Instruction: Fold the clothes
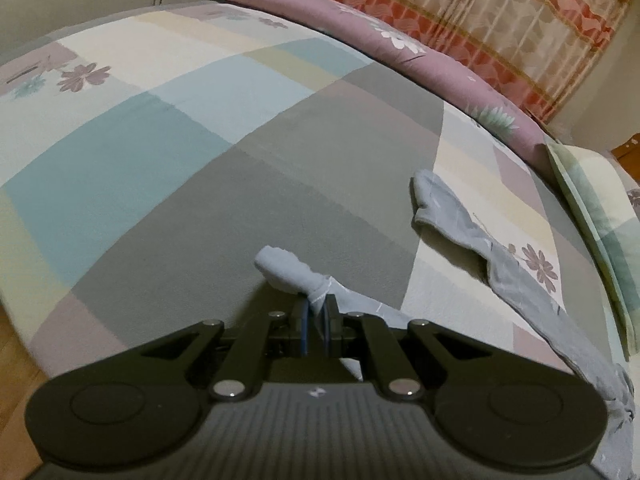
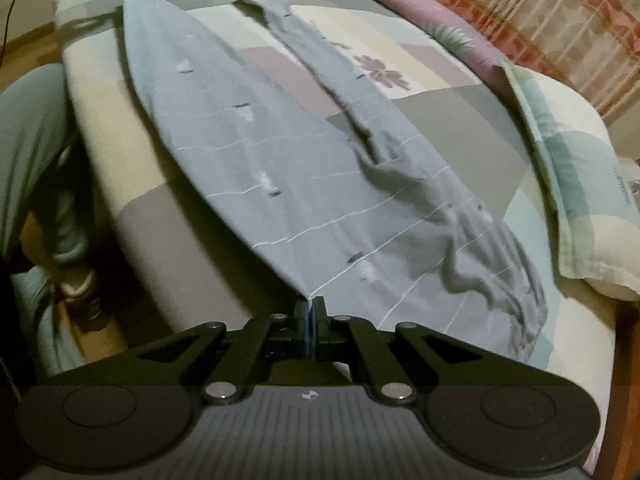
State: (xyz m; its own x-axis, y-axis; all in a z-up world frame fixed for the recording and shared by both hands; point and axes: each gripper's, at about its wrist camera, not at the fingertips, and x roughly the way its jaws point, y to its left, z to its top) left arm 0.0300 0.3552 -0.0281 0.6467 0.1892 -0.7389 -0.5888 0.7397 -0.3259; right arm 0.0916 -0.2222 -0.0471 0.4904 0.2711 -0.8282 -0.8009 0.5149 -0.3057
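- No container shows; the grey shirt lies on a bed with a patchwork sheet, a pillow just beside it on the right.
- In the right wrist view the shirt's long axis runs from the near claw to the far upper left, its near edge pulled taut between the two claws.
- One sleeve lies flat on the sheet, stretching away toward the far side; fabric bunches near the pillow.
- Left claw is clenched on a twisted bunch of shirt that pokes out past its tips.
- Right claw is clamped tight on a shirt corner.
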